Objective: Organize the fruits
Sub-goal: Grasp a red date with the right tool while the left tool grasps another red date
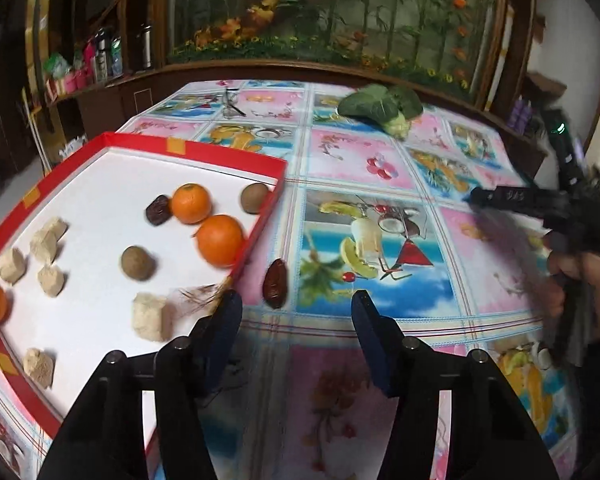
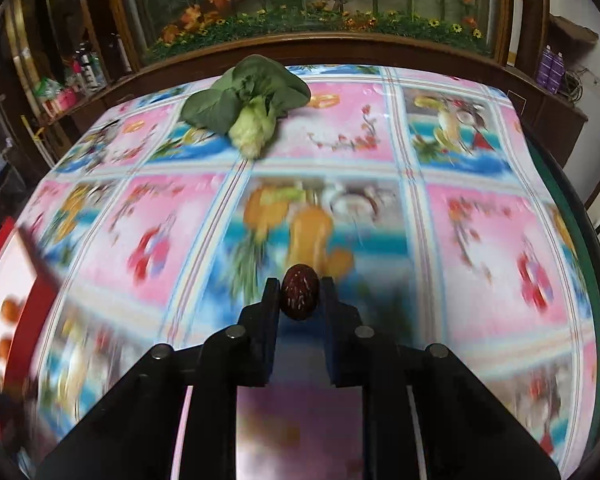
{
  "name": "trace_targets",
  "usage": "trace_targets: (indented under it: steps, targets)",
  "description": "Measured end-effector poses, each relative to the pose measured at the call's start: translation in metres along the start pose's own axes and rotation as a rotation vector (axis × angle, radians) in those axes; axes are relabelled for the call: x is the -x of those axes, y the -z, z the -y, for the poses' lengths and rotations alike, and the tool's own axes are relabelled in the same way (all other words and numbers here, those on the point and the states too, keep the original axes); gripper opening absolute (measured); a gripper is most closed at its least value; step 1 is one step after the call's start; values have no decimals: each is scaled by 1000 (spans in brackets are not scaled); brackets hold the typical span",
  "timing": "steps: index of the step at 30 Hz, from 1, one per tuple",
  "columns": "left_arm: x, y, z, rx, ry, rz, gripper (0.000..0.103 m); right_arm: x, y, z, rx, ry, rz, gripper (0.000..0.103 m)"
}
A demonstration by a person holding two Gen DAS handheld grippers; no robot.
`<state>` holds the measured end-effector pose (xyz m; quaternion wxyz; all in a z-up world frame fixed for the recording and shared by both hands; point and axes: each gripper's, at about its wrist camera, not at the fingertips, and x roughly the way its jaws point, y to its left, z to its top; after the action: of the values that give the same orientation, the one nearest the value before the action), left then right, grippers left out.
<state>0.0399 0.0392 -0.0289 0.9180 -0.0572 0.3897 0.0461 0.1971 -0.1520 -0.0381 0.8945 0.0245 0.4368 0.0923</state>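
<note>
A red-rimmed box lid [image 1: 204, 148] with a white floor lies at the left. It holds three oranges [image 1: 220, 240], two round brown fruits [image 1: 137, 263], a dark date [image 1: 159, 210] and several pale chunks [image 1: 152, 316]. Another dark date [image 1: 275, 284] lies on the tablecloth just outside the lid's right rim. My left gripper [image 1: 296, 304] is open just behind that date, which sits near the left finger, untouched. My right gripper [image 2: 300, 288] is shut on a wrinkled dark red date [image 2: 300, 298] above the cloth. In the left wrist view it shows blurred at the right [image 1: 500, 198], held by a hand [image 1: 580, 276].
A leafy green bok choy [image 2: 248, 100] lies at the far side of the table [image 1: 380, 104]. A pair of glasses [image 1: 232, 100] rests at the far left corner. The lid's red corner [image 2: 40, 272] shows blurred at the left of the right wrist view. A wooden ledge bounds the table behind.
</note>
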Motion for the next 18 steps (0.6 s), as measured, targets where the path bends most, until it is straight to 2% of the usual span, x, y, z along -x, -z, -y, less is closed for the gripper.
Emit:
trace_targets:
  steps: [4,6,10,11,18]
  targets:
    - [-15,-5,3,15,-25,-39,55,7,3,1,-3,-43,20,21]
    - [-24,-9,0,30,-49,-62,48,9,0,-4,5,-53,29,21]
    - [-33,-15,0,18,-92,-66,26,10,1,-8,19,-78,32,21]
    - [-32,-15,0,18,-92,-63,13,11,1,-10,23,-82,33,21]
    - [-20,-5,2,9,-21,-77,13,25,3,-21,42,-84,49,21]
